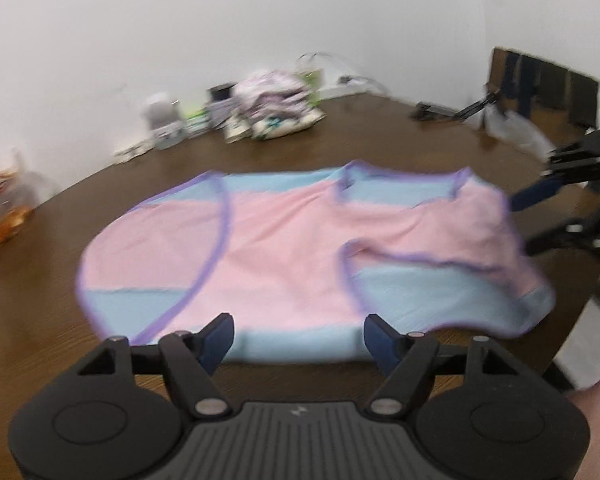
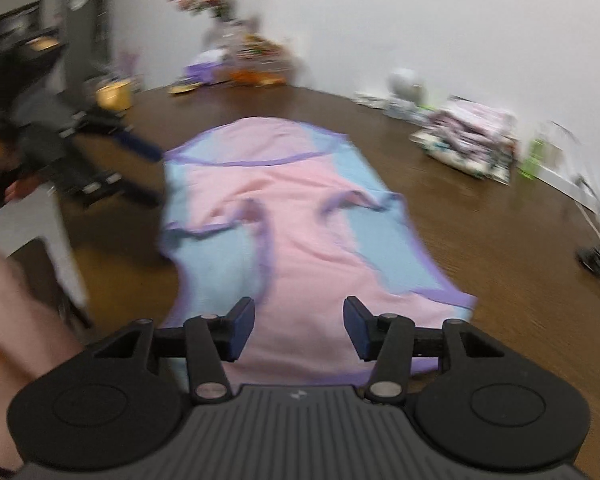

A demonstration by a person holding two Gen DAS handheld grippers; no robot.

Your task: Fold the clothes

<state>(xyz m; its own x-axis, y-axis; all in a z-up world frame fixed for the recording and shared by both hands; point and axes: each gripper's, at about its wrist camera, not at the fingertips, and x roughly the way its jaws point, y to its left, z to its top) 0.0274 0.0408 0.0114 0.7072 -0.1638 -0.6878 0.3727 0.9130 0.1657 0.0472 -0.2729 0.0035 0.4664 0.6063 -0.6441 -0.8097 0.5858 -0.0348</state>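
A pink and light-blue sleeveless garment with purple trim point(image 1: 300, 256) lies spread on the brown wooden table point(image 1: 340, 136). One shoulder part is folded over at its right in the left wrist view. My left gripper point(image 1: 299, 338) is open and empty at the garment's near edge. It also shows in the right wrist view point(image 2: 140, 176), at the garment's left side. My right gripper point(image 2: 299, 328) is open and empty over the garment point(image 2: 296, 220) at its near end. It shows at the right edge of the left wrist view point(image 1: 520, 220). Both views are blurred.
A stack of folded clothes point(image 1: 276, 108) point(image 2: 472, 144) and small items stand along the table's far edge by the white wall. A snack bag point(image 1: 0, 208) lies at the left. A yellow cup point(image 2: 114, 96) and a flower vase point(image 2: 216, 4) stand at the far end.
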